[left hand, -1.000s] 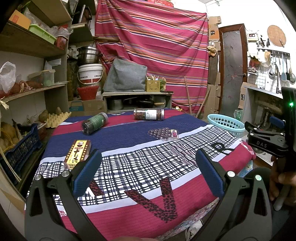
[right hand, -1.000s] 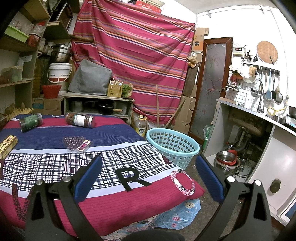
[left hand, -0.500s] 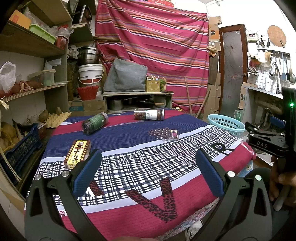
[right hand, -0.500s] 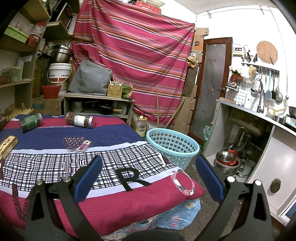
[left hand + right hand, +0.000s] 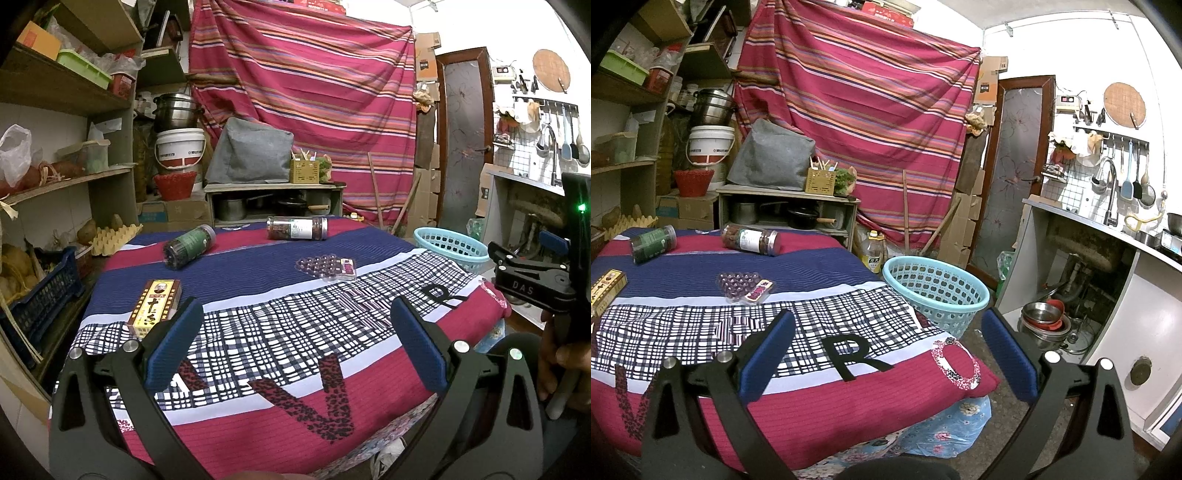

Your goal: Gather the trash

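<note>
Left wrist view: left tool (image 5: 295, 343) spread wide, nothing between its pads, hovering over the table's (image 5: 280, 373) near edge
Right tool (image 5: 886, 350): likewise spread, unloaded
Trash on table: yellow box (image 5: 155, 308); green jar (image 5: 189, 246); brown jar (image 5: 297, 228); blister pack (image 5: 327, 266)
Basket (image 5: 936, 293): on floor, just beside table
</note>
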Demonstrator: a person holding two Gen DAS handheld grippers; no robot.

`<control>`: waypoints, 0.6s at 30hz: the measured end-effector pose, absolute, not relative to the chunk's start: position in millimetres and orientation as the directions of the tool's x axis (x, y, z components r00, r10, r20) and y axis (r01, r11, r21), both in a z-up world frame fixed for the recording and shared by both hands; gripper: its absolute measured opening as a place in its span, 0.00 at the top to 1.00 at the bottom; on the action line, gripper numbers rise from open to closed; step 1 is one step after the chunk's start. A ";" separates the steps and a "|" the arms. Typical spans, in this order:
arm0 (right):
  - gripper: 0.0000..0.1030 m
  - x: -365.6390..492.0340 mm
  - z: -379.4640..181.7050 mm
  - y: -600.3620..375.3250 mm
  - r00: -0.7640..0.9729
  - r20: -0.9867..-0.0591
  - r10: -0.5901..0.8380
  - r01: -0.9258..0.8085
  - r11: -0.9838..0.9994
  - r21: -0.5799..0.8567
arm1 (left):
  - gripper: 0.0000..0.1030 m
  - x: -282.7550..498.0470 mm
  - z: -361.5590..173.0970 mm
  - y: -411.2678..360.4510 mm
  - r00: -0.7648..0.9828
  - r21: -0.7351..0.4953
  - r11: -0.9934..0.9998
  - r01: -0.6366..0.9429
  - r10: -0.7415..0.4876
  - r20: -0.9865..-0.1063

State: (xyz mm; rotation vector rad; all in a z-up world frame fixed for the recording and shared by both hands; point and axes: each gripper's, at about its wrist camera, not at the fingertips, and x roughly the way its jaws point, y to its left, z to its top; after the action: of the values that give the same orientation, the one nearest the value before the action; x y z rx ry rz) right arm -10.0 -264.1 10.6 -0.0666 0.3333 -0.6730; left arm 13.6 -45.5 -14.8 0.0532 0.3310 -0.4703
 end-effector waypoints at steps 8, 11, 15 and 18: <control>0.04 -10.0 10.6 -263.6 0.730 -0.281 -0.622 0.601 0.781 -0.168 | 0.05 13.5 -15.2 -45.5 0.839 -0.026 0.891 0.453 -0.436 -0.325; 0.04 -9.7 10.4 -262.9 0.731 -0.282 -0.622 0.601 0.782 -0.168 | 0.05 13.8 -14.9 -45.1 0.839 -0.027 0.891 0.454 -0.438 -0.323; 0.04 -9.8 10.5 -263.1 0.731 -0.281 -0.622 0.601 0.782 -0.168 | 0.05 13.5 -15.7 -45.9 0.839 -0.027 0.891 0.454 -0.437 -0.324; 0.04 -9.4 10.4 -263.5 0.730 -0.282 -0.622 0.600 0.782 -0.169 | 0.05 14.0 -15.8 -46.0 0.839 -0.029 0.891 0.453 -0.437 -0.326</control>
State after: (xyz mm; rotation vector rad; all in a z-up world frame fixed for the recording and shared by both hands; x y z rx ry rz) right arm -9.4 -263.5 10.4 -0.0678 0.3350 -0.6735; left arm 14.0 -46.0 -15.8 0.0499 0.3325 -0.4705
